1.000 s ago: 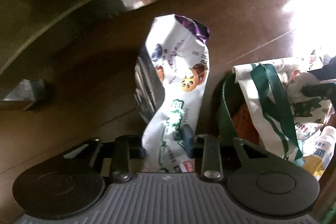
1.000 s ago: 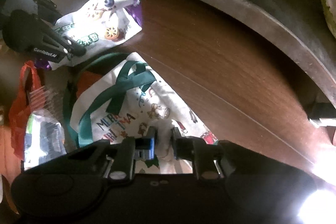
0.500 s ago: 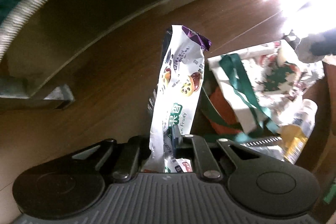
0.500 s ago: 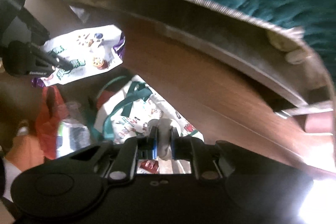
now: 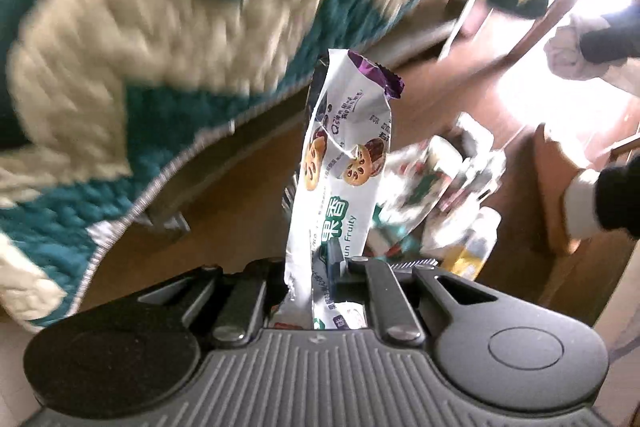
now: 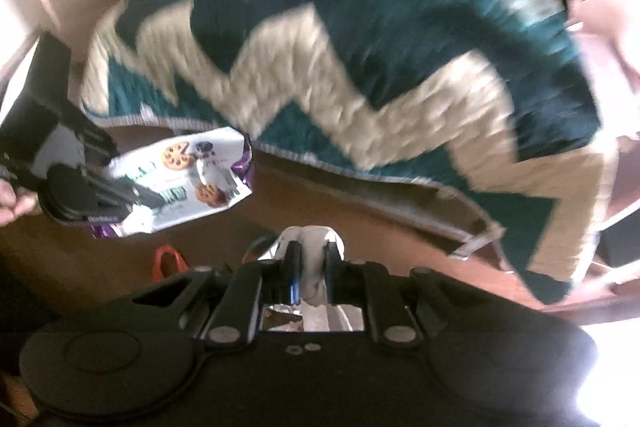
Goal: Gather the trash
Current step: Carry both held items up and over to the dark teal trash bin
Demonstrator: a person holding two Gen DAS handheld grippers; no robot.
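Note:
My left gripper [image 5: 320,267] is shut on a white snack wrapper [image 5: 344,163] with a purple torn end, which stands up from the jaws. The wrapper [image 6: 192,179] and the left gripper [image 6: 100,195] also show at the left of the right wrist view. My right gripper [image 6: 310,259] is shut on the bunched white cloth [image 6: 312,247] of the printed tote bag. The bag [image 5: 424,179] hangs blurred to the right behind the wrapper, with a yellow bottle [image 5: 472,247] beside it.
A teal and cream zigzag blanket [image 5: 140,59] covers the upper left of the left wrist view and the top of the right wrist view [image 6: 360,67]. Brown wooden floor [image 5: 200,227] lies below. An orange bag [image 6: 168,259] shows at lower left.
Both grippers have lifted and tilted upward; the blanket now fills the top of both views. The wrapper has folded narrow in the left jaws. The bag rose with the right gripper.

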